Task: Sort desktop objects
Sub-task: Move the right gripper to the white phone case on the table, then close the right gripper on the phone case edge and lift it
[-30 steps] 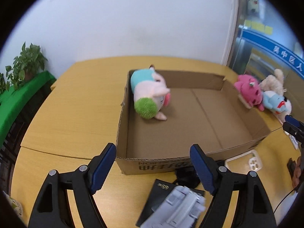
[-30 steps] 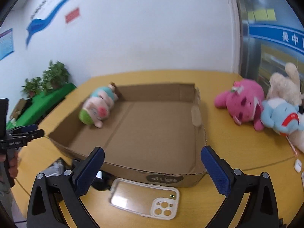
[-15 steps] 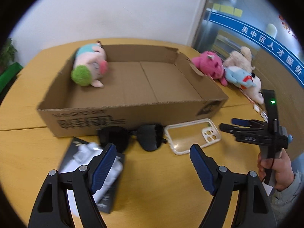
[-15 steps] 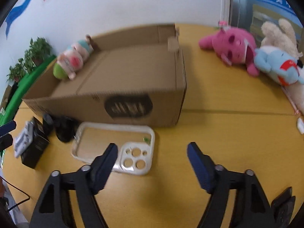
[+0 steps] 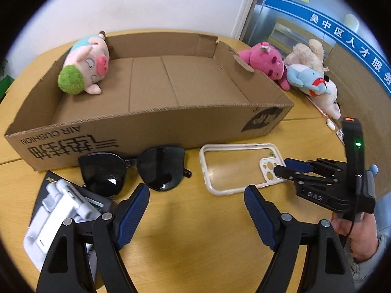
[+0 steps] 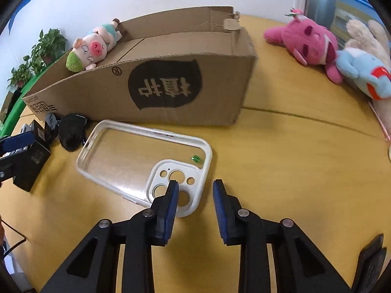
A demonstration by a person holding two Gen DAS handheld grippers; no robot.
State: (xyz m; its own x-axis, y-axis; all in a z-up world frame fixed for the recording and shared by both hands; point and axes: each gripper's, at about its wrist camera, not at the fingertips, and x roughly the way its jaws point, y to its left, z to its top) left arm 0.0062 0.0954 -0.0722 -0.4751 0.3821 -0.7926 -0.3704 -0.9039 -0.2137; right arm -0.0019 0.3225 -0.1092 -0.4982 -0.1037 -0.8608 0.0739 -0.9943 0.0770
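Note:
A clear phone case [image 6: 122, 156] with a white rim lies flat on the wooden table in front of the cardboard box [image 6: 171, 88]. My right gripper [image 6: 195, 195] is low over the case's camera corner. Its jaws are closing, with the rim of that corner in the narrow gap and the pads not touching it. From the left wrist view, the right gripper [image 5: 281, 167] tips over the same case [image 5: 234, 168]. My left gripper [image 5: 195, 207] stands open above bare table, just in front of the black sunglasses [image 5: 132, 168]. A pig plush [image 5: 83, 66] lies inside the box [image 5: 146, 127].
A white folding stand [image 5: 61, 214] rests on a black box at the left. Pink [image 5: 264, 58], blue [image 5: 305, 78] and beige plush toys lie on the table right of the box. A hand [image 5: 354, 234] holds the right gripper. Potted plants [image 6: 39, 56] stand beyond the table's left edge.
Both grippers came down toward the table in front of the box. The right jaws went from wide apart to a narrow gap around the case's camera corner. The left jaws kept their width.

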